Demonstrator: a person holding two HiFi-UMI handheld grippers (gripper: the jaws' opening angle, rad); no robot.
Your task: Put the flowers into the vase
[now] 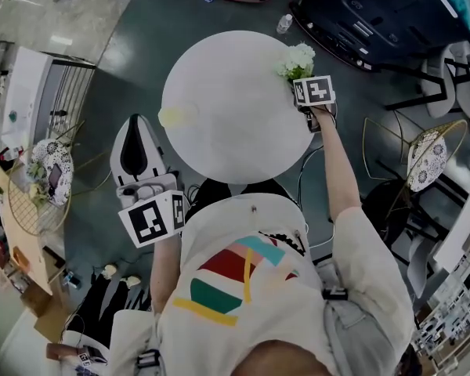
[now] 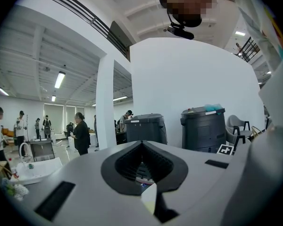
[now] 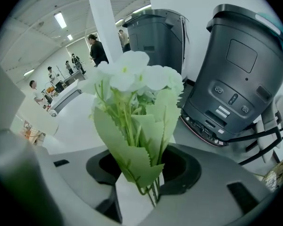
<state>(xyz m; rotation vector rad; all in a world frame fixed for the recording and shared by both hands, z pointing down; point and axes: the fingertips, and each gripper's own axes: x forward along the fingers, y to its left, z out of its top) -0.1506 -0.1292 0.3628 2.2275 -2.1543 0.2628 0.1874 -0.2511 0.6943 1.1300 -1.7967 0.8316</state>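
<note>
A bunch of white flowers (image 1: 298,59) with green leaves lies at the far right edge of the round white table (image 1: 227,143). My right gripper (image 1: 302,80) points steeply down at it. In the right gripper view the flowers (image 3: 132,79) fill the middle and their thin stems run down between the jaws of the right gripper (image 3: 139,197). A pale gap still shows beside the stems, so the pads do not press on them. A small pale yellowish vase (image 1: 176,116) stands at the table's left edge. My left gripper (image 1: 133,128) hangs off the table to the left, its jaws together and empty (image 2: 148,197).
Dark grey machines (image 3: 236,74) stand just beyond the table's far side. A gold wire chair (image 1: 419,159) is at the right and a cluttered wire shelf (image 1: 39,186) at the left. Several people stand far off in the hall (image 2: 80,133).
</note>
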